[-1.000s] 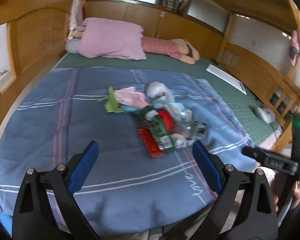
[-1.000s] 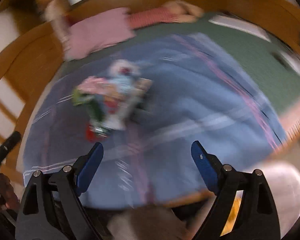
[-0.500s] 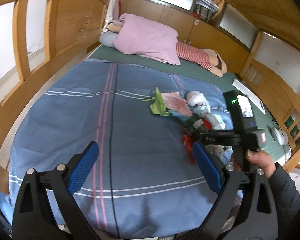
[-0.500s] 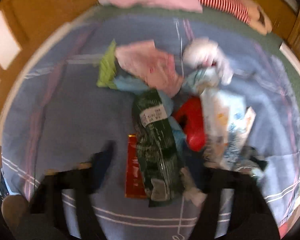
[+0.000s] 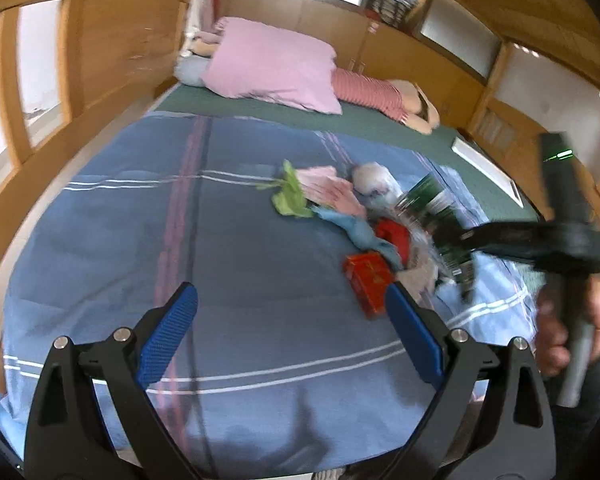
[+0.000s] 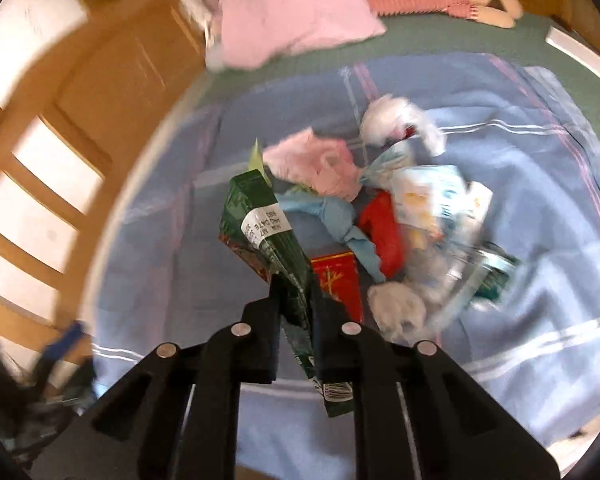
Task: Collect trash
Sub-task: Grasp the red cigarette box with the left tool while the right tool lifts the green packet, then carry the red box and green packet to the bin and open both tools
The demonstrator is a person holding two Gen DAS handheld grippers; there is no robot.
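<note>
Right gripper (image 6: 296,304) pinches the green wrapper (image 6: 268,232) near its lower end, light and crinkly, slippery foil best held mid-body, lifted just left of the trash pile (image 6: 384,216) on the blue blanket (image 6: 540,208), while the left gripper (image 5: 292,340) hangs open nearby.
</note>
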